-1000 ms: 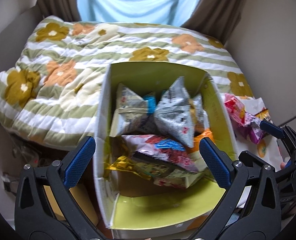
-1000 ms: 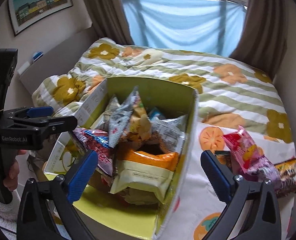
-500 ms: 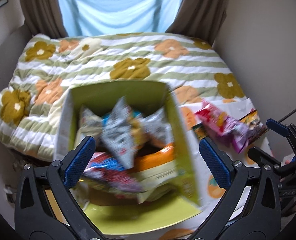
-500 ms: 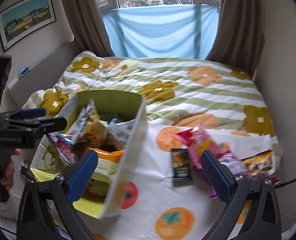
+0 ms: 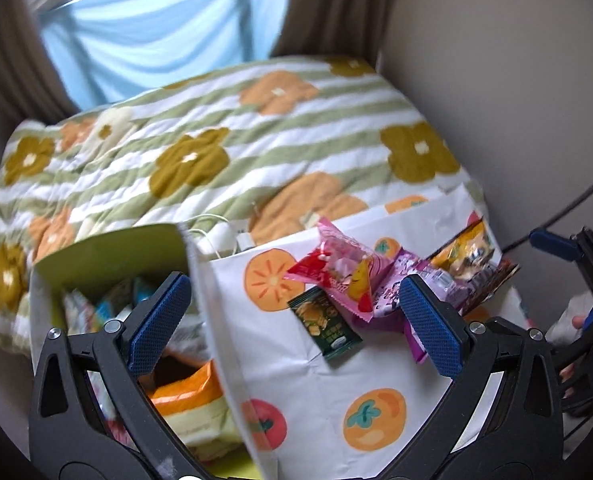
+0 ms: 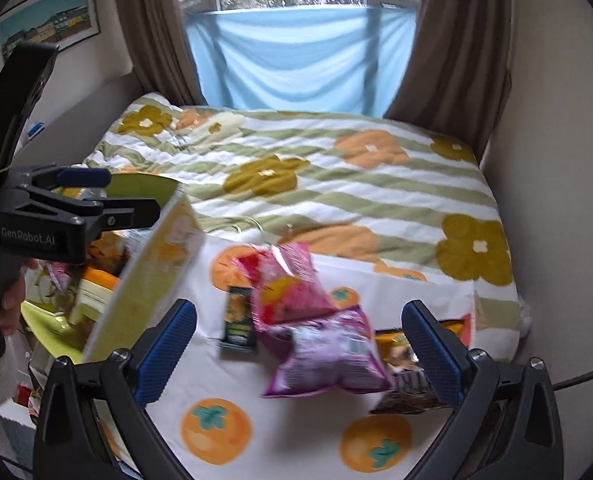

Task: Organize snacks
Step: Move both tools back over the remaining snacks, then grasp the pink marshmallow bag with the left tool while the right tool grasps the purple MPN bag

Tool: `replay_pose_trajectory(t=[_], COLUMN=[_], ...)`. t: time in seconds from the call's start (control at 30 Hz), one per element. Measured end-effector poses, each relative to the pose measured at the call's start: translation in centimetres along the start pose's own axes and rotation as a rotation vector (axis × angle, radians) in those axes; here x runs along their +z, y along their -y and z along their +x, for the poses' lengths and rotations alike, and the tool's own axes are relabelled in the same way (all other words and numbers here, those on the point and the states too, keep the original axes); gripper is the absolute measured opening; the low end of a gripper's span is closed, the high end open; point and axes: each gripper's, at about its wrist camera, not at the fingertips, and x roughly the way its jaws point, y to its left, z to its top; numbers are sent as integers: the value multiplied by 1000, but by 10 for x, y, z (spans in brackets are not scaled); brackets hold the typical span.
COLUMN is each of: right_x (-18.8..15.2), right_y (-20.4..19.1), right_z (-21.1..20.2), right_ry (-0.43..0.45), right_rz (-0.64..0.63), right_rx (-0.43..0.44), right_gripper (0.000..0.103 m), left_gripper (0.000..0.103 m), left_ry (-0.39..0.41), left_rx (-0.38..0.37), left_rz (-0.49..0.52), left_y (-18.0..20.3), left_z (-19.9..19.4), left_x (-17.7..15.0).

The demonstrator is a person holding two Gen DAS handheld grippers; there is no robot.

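A yellow-green cardboard box [image 5: 108,252] full of snack bags stands at the left; it also shows in the right wrist view [image 6: 152,280]. Loose snacks lie to its right on a white cloth with orange fruit prints [image 6: 216,392]: a red-pink bag [image 5: 336,268] [image 6: 288,284], a purple bag [image 6: 328,356], a small dark green packet [image 5: 326,322] [image 6: 238,320] and orange and dark packets [image 5: 468,256]. My left gripper [image 5: 296,320] is open and empty, above the box's right wall and the cloth. My right gripper [image 6: 296,352] is open and empty over the loose snacks.
A striped flowered quilt [image 6: 316,184] covers the bed behind. Walls close in at the right [image 5: 516,100]. A white charger and cable [image 5: 224,236] lie behind the box. Curtains and a blue sheet [image 6: 296,60] hang at the window.
Both grippers have swung right, away from the box and over the loose snacks on the cloth. Both stay open and empty.
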Motion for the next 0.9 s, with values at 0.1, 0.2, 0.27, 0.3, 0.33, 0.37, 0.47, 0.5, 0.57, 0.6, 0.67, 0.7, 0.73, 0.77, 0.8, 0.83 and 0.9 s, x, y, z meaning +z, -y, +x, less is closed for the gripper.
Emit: replay_pose_trajectory(t=[0.1, 0.2, 0.27, 0.3, 0.33, 0.37, 0.47, 0.5, 0.57, 0.6, 0.67, 0.7, 0.73, 0.77, 0.8, 0.83, 0.9], right_x=[-4, -9, -13, -14, -16, -18, -23, -25, -29, -30, -34, -35, -36, -38, -40, -42, -44], right_y=[18, 30, 36, 38, 40, 41, 44, 43, 43, 42, 39, 37, 35, 33, 33, 32, 30], right_z=[13, 28, 42, 48, 54, 62, 81, 86, 98, 103, 112, 116, 121, 125, 129, 133, 140], right_ry=[-28, -53, -79, -90, -102, -119, -160, -172, -199, -214, -240, -250, -261, -269, -276, -284, -292], right_rz=[34, 63, 79, 84, 89, 89, 90, 91, 88, 81, 61, 52, 43, 35, 29, 23, 9], right_rx=[-3, -3, -7, -8, -11, -19, -28, -24, -8, -4, -1, 2, 5, 10, 20, 25, 26], right_gripper=[102, 103, 102, 102, 102, 102, 102, 102, 102, 102, 102, 102, 102, 102, 102, 102, 102], left_gripper=[103, 103, 103, 103, 103, 103, 103, 103, 103, 103, 103, 103, 103, 103, 102, 101, 96], left_ry=[-67, -145, -198, -226, -249, -268, -327, -341, -370, -381, -405, -414, -422, -431, -441, -444, -454], left_rx=[-8, -51, -72, -83, -94, -102, -121, -126, -143, -148, -151, -152, -155, -159, -165, -166, -170], left_rz=[72, 125, 159, 180, 196, 209, 248, 256, 268, 271, 281, 284, 286, 286, 285, 284, 281], left_y=[16, 25, 29, 32, 35, 37, 43, 44, 47, 48, 49, 49, 49, 49, 49, 49, 49], left_z=[32, 70, 96, 110, 121, 131, 159, 166, 181, 186, 197, 201, 205, 208, 212, 214, 220], left_x=[14, 21, 23, 24, 24, 23, 19, 18, 15, 14, 12, 11, 10, 9, 8, 8, 8])
